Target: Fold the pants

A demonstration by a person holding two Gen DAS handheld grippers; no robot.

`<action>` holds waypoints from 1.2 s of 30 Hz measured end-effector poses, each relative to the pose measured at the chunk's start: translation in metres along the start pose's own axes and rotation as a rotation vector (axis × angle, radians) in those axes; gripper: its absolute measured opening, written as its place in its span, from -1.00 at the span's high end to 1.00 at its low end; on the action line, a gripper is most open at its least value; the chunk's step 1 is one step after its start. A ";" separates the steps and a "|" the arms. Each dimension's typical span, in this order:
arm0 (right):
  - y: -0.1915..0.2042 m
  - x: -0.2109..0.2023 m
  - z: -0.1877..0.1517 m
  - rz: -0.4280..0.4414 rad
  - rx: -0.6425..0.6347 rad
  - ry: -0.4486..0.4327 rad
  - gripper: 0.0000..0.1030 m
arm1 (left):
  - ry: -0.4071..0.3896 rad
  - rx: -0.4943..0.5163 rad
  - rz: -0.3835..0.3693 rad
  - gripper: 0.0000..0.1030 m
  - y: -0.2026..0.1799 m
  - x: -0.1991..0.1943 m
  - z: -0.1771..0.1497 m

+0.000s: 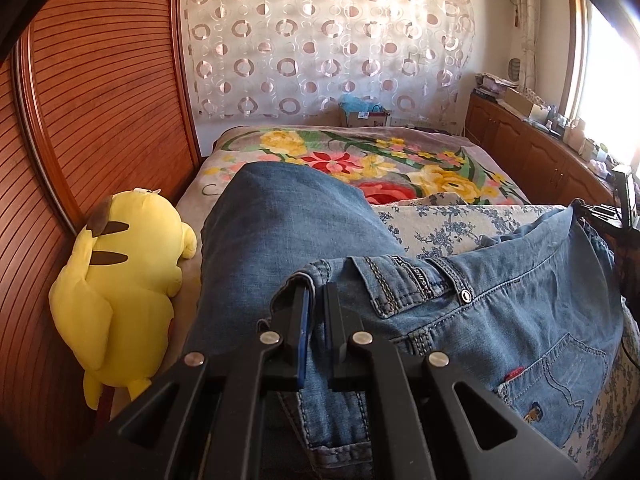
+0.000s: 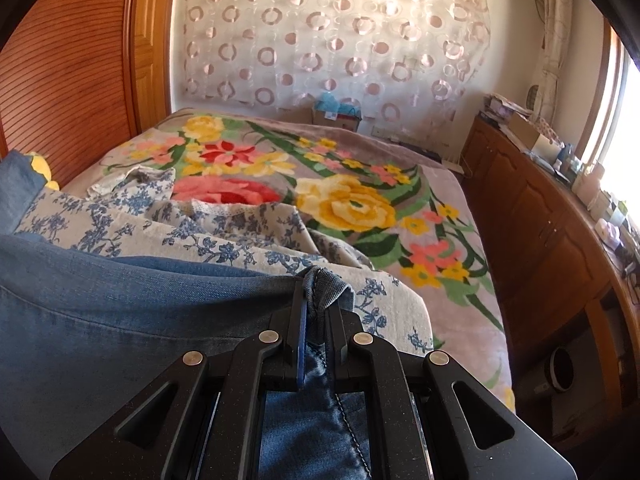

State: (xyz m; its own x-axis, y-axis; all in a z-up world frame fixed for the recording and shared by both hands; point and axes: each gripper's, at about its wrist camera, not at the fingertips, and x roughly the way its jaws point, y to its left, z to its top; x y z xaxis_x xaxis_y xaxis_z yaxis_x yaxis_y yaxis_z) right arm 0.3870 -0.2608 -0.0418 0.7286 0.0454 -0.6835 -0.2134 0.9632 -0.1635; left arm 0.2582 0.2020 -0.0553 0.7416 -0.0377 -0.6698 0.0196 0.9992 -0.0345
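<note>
Blue denim pants [image 1: 500,304] lie on the bed, one leg stretching away toward the far end [image 1: 280,216]. My left gripper [image 1: 316,292] is shut on the waistband edge near a belt loop. My right gripper [image 2: 316,284] is shut on a bunched denim edge of the pants [image 2: 120,312], which spread to its left. The right gripper also shows at the right edge of the left wrist view [image 1: 624,200], beyond the pants. The cloth hides what lies under it.
A blue-flowered white sheet [image 2: 200,232] lies over a floral blanket [image 2: 360,200] on the bed. A yellow plush toy [image 1: 120,280] leans on the wooden wardrobe [image 1: 100,120] at left. A wooden cabinet [image 2: 540,220] with clutter runs along the right under the window.
</note>
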 end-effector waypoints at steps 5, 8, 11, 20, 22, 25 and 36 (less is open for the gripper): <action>0.003 0.010 0.001 0.011 -0.004 0.029 0.91 | 0.002 0.004 0.001 0.93 -0.001 -0.001 0.000; 0.004 0.016 0.000 0.017 0.000 0.048 0.89 | -0.003 0.006 0.007 0.86 -0.002 -0.004 0.000; 0.001 0.012 -0.001 0.036 0.024 0.052 0.81 | -0.007 0.004 0.018 0.80 -0.002 -0.009 0.001; 0.002 -0.019 -0.003 0.081 0.067 0.012 0.44 | -0.036 0.041 0.079 0.31 -0.008 -0.031 0.000; 0.005 -0.026 -0.005 0.096 0.072 0.005 0.40 | -0.043 0.047 0.080 0.26 -0.011 -0.036 0.001; 0.013 -0.034 -0.007 0.121 0.068 0.001 0.32 | -0.051 0.061 0.082 0.02 -0.017 -0.042 0.002; 0.039 -0.042 -0.014 0.184 0.042 0.008 0.03 | -0.069 0.111 0.030 -0.25 -0.053 -0.045 0.006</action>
State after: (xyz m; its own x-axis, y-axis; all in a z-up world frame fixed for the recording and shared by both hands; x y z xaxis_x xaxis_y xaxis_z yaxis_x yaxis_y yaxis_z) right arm 0.3386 -0.2287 -0.0291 0.6744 0.2204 -0.7047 -0.3152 0.9490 -0.0049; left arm 0.2279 0.1506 -0.0188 0.7874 -0.0105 -0.6163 0.0680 0.9952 0.0700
